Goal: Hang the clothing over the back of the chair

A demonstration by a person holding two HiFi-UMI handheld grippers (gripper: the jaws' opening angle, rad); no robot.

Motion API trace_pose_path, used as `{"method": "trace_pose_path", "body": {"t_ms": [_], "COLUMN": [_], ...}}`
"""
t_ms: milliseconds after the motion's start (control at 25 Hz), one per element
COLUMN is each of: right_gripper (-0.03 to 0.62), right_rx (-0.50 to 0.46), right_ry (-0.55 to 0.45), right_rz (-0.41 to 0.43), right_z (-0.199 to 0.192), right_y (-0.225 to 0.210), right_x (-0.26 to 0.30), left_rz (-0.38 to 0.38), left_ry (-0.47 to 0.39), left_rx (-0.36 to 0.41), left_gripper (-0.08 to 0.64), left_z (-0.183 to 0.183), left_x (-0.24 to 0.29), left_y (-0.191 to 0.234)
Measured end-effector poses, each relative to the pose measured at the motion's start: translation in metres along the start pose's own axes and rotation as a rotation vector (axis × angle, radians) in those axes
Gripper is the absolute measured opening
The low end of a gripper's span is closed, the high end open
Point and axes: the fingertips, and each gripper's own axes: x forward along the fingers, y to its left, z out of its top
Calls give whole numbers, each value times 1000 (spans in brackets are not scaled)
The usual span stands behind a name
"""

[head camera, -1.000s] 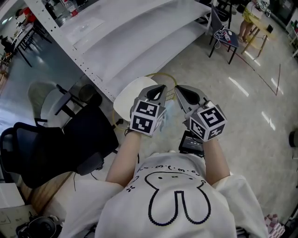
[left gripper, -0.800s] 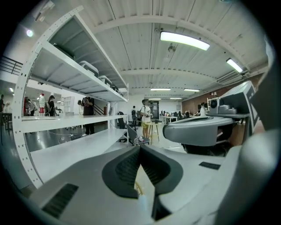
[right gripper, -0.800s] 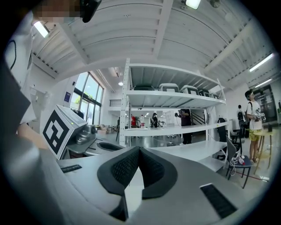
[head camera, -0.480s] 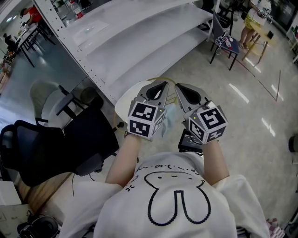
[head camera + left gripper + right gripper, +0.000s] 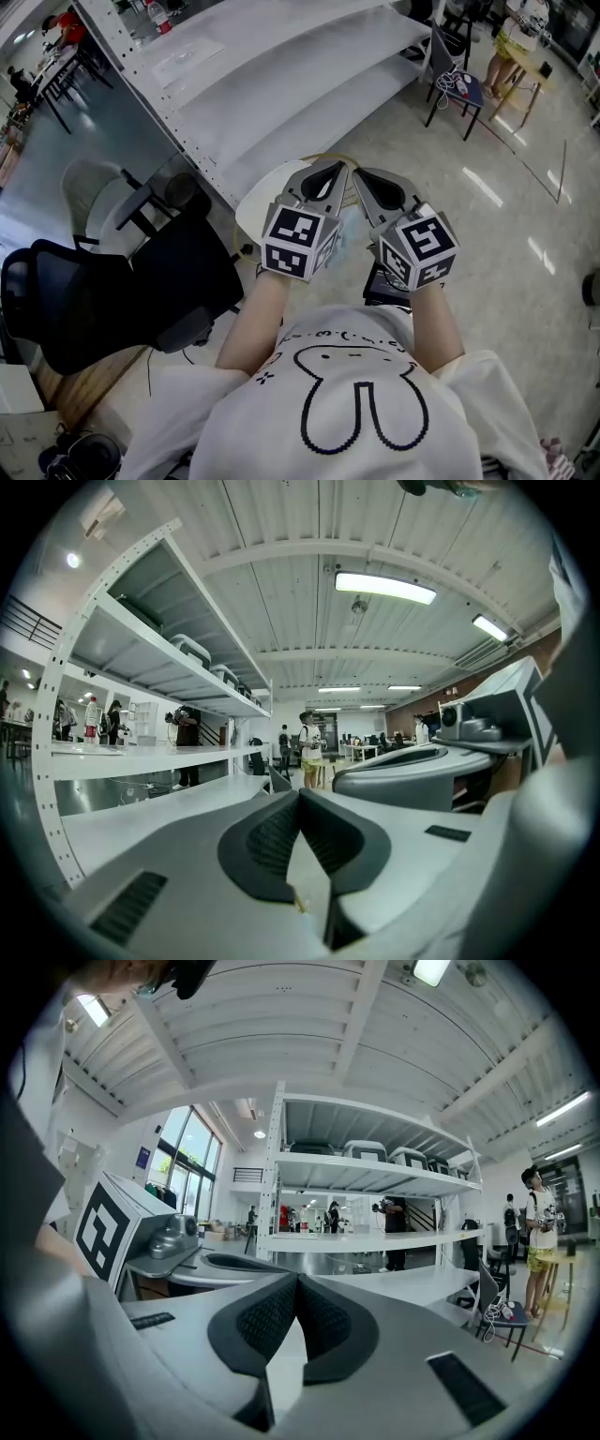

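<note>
Head view puts the likeliest trouble low on the left, on the floor (image 5: 487,244) near the foot of the shelving (image 5: 281,84). There a dark cloth (image 5: 183,267) seems to lie over a chair (image 5: 187,328) just beside the black office chair (image 5: 56,309). I take that cloth for the clothing, though not with certainty. How much of it hangs on each side of the back cannot be made out, and an uneven drape could slide off under its own weight. A knock could also shift the chair and shed it. A second risk sits between the hands: a pale bluish patch (image 5: 349,230) shows there, above the white round seat (image 5: 258,202). If it is thin fabric, a pinch at the very tips would lose it easily, but what it is cannot be told. The left tongs (image 5: 328,171) and right tongs (image 5: 367,180) are held close side by side, well apart from the dark cloth, and could bump each other. In the left gripper view the pads (image 5: 274,836) meet with no gap and nothing clearly caught between them. The right gripper view shows the same, its pads (image 5: 267,1321) pressed together on nothing that can be seen.
</note>
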Motion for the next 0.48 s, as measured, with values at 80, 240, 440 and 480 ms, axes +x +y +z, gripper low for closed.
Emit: {"method": "trace_pose_path", "body": {"t_ms": [80, 240, 440, 480], "right_gripper": [-2, -2, -2, -2], "right_rx": [21, 88, 82, 96], "right_ry": [-4, -3, 1, -4], "right_rz": [-2, -12, -5, 0], "right_z": [2, 4, 9, 10], "right_y": [2, 5, 10, 11], "right_x": [-1, -1, -2, -3], "left_rz": [-3, -5, 3, 6], "left_ry": [-8, -17, -34, -39], "left_rx": [1, 4, 22, 28], "left_gripper": [11, 11, 11, 11], "left_z": [2, 5, 12, 15], "left_x": [-3, -10, -15, -16], "left_y": [-1, -1, 0, 0]}}
